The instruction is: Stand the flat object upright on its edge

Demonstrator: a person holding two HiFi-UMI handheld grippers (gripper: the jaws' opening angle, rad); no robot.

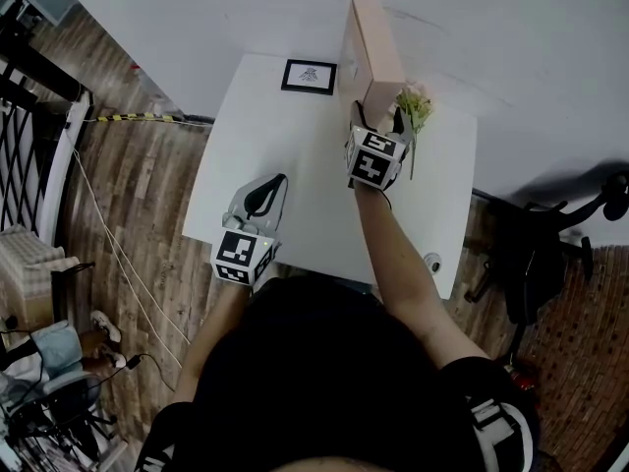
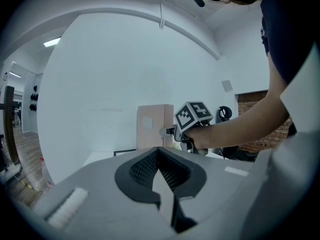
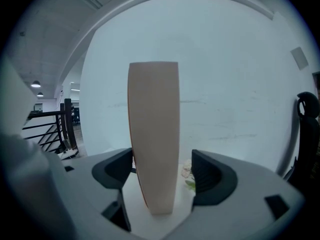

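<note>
Head view: the person's dark top [image 1: 324, 382] fills the near bottom, with both forearms reaching out over the white table [image 1: 295, 155]. Left gripper [image 1: 276, 187] hangs over the table's near-left part, marker cube toward the person, tip pointing at the table's far side. In the left gripper view its jaws are pressed together, ribbed pads meeting, nothing in them. Right gripper [image 1: 378, 116] is further in, past the table's middle and on its right half. Its jaws are spread and straddle the near end of the flat tan box [image 1: 371, 47]. In the right gripper view the box stands between the jaws. The left pad is right up against the box face, and I can't tell whether it touches or leaves a hairline gap. The right pad is clearly off it, with table showing in the gap, so the box is not pinched. The box is upright on a narrow edge on the table's far part, right of centre, broad faces vertical, standing straight in the right gripper view. A small green-and-pale sprig [image 1: 415, 106] lies on the table just right of the box, beside the right jaw. A black-framed card [image 1: 309, 76] lies flat near the table's far edge, left of the box and apart from it. Off the table there is wood floor [image 1: 138, 195] on its left with a pale cable [image 1: 108, 234] trailing across it. A dark office chair [image 1: 550, 254] sits off its right side, and a white wall [image 1: 491, 28] lies beyond its far edge.
</note>
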